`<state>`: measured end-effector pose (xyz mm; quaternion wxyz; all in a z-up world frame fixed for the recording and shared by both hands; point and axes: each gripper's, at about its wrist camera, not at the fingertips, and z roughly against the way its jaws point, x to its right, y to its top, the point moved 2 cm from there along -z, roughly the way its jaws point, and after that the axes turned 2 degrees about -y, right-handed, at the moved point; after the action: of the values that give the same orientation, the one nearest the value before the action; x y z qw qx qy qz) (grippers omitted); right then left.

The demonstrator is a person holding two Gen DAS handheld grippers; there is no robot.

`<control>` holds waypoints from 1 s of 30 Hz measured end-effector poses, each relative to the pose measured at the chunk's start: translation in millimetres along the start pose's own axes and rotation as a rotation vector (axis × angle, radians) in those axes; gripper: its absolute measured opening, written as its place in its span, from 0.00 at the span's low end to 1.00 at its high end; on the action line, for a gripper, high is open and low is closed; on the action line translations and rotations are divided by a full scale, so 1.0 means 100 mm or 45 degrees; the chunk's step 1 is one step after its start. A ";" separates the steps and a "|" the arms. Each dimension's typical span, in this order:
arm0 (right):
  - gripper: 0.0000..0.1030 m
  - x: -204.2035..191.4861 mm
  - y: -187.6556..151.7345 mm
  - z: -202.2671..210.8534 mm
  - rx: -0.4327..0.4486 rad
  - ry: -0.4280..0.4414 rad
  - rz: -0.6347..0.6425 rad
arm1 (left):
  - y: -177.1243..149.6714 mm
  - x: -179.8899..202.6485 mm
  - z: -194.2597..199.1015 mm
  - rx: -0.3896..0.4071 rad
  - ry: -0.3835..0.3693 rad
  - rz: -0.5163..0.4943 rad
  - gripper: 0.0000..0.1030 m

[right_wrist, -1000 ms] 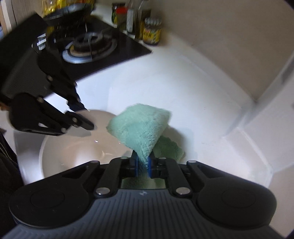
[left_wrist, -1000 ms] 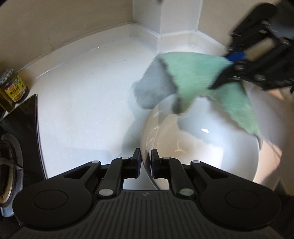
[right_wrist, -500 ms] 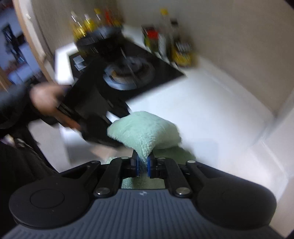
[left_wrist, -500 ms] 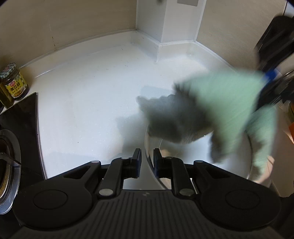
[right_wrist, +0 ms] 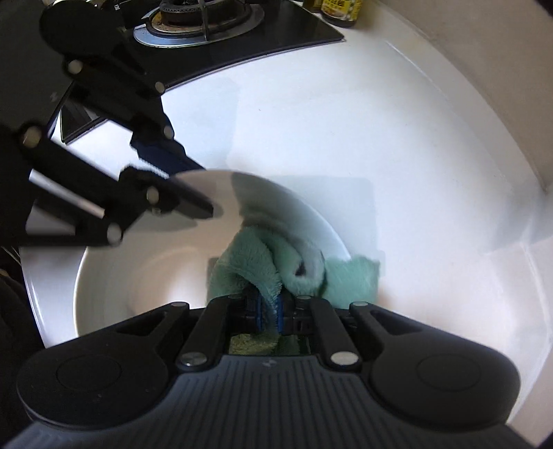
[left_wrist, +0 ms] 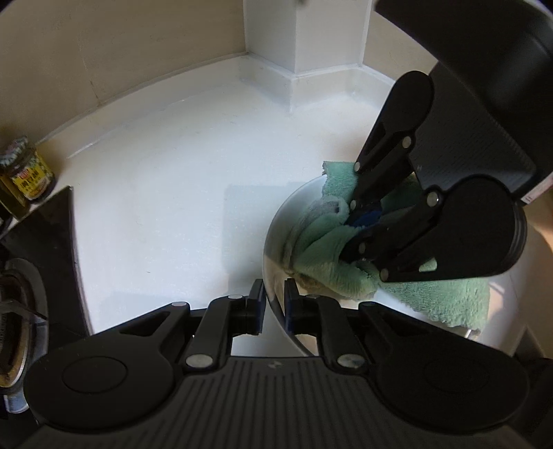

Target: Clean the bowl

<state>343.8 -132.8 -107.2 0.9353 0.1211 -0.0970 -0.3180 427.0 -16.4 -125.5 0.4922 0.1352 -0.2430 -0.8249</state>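
A white bowl (left_wrist: 276,224) is held tilted above the white counter. My left gripper (left_wrist: 274,305) is shut on the bowl's near rim, one finger inside and one outside. My right gripper (right_wrist: 269,312) is shut on a green fluffy cloth (right_wrist: 249,262) and presses it inside the bowl (right_wrist: 145,269). In the left wrist view the cloth (left_wrist: 331,262) is bunched against the bowl's inner wall, under the right gripper (left_wrist: 363,221), with one flap hanging over the right rim. The left gripper (right_wrist: 172,183) shows at the bowl's far rim in the right wrist view.
A black gas hob (right_wrist: 207,20) with a burner lies left of the bowl. A jar with a yellow label (left_wrist: 26,176) stands by the wall at the hob's corner. The white counter (left_wrist: 166,193) ends at beige walls and a white corner column (left_wrist: 269,45).
My right gripper has brought the cloth down from above the bowl into it. The cloth now lies bunched against the inner wall. My left gripper keeps its hold on the rim.
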 end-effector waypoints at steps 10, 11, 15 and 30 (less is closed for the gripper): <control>0.06 -0.22 -0.20 0.05 -0.136 0.240 0.107 | 0.00 -0.03 0.00 -0.003 -0.008 0.013 0.07; 0.06 -0.16 -0.20 0.07 -0.138 0.178 0.105 | 0.00 -0.03 0.00 -0.002 -0.007 0.008 0.07; 0.05 0.05 -0.17 0.11 -0.102 -0.010 0.060 | -0.01 -0.04 -0.01 0.000 -0.003 -0.008 0.07; 0.06 -0.04 -0.38 0.57 0.010 0.086 0.031 | 0.23 -0.56 -0.09 -0.028 -0.123 -0.251 0.10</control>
<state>304.5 -169.5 -64.6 0.9413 0.1341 -0.0682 -0.3022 474.9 21.6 -122.0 0.3979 0.1130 -0.2429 -0.8774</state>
